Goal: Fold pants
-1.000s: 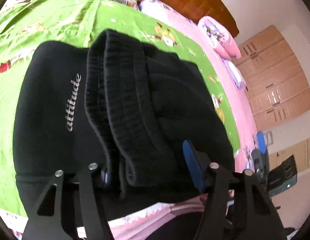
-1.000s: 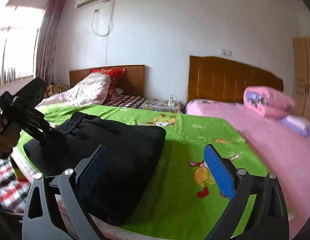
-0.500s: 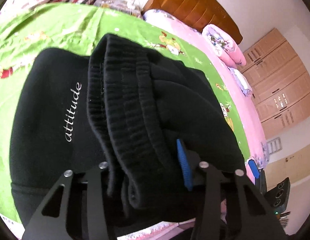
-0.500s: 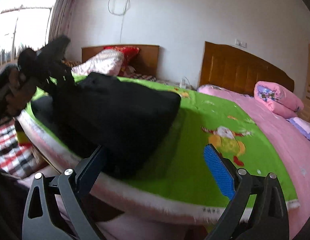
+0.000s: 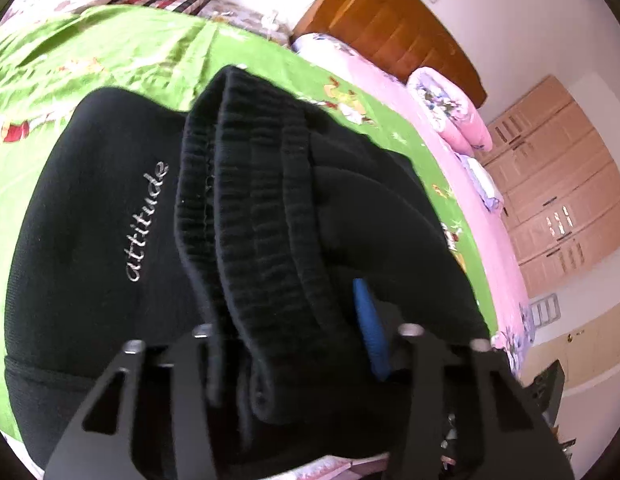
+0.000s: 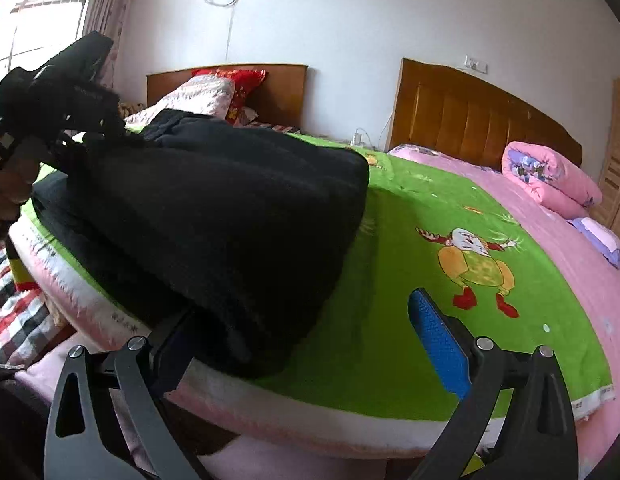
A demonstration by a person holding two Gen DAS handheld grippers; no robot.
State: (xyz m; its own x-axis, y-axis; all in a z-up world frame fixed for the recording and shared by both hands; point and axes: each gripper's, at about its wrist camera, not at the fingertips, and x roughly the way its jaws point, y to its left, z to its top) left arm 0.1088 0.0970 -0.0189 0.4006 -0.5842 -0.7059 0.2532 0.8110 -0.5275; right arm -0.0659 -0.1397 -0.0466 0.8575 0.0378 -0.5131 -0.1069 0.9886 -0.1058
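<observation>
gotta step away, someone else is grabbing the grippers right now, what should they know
Left gripper: shut on the pants' ribbed waistband, holding that end up over the rest of the fabric.
Right gripper: open, at the bed's near edge; its left finger touches or slips under the pants' lower corner, and the blue pad is clear of cloth.
Pants: bunched on the green sheet near the bed edge, "attitude" print facing up in the left wrist view.
Done: the pants look partly folded.
Left: probably lay the waistband end down, square the edges and smooth.
</observation>
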